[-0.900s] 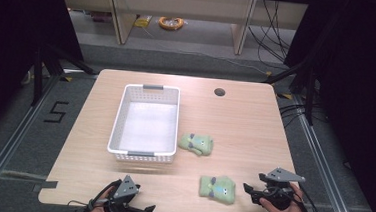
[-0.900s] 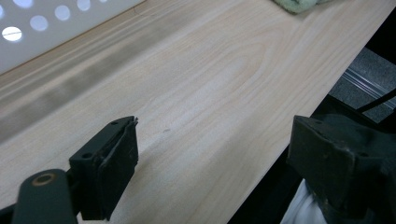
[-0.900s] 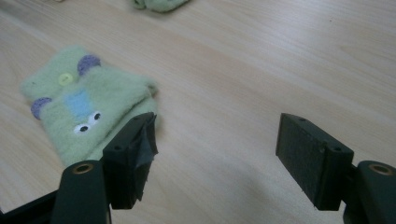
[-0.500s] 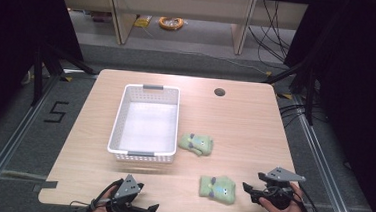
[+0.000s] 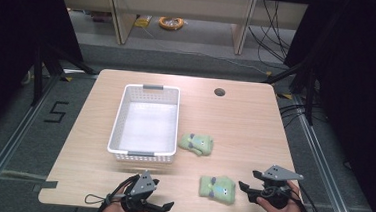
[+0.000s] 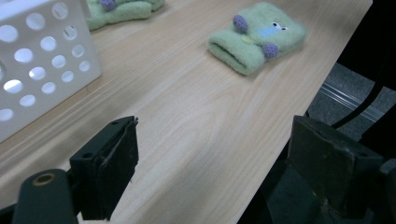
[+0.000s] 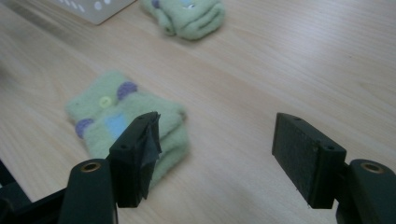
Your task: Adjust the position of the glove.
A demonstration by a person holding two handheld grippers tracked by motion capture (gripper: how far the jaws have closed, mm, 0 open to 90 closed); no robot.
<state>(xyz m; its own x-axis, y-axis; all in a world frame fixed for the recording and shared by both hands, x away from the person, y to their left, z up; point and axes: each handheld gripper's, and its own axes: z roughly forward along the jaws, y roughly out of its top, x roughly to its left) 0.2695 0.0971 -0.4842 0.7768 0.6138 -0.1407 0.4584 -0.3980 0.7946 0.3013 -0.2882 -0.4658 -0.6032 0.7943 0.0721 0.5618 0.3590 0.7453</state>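
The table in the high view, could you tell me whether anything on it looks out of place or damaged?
Nothing stands out. The white basket sits upright and empty, and two green mittens lie flat on the wooden table beside it, intact.

Two folded green fuzzy mittens [image 5: 217,188] [image 5: 196,143] flat on the table [image 5: 245,125], right of an empty white basket [image 5: 145,123].

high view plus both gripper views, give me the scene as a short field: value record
surface: wooden table, round hole near its far edge
basket: white perforated basket, nothing visible inside
near sock: folded green sock, near the table's front edge, beside the right gripper
far sock: second green sock, just right of the basket
left gripper: left gripper, jaws apart, over bare wood at the front edge
right gripper: right gripper, jaws apart, holding nothing, pointed toward the near sock
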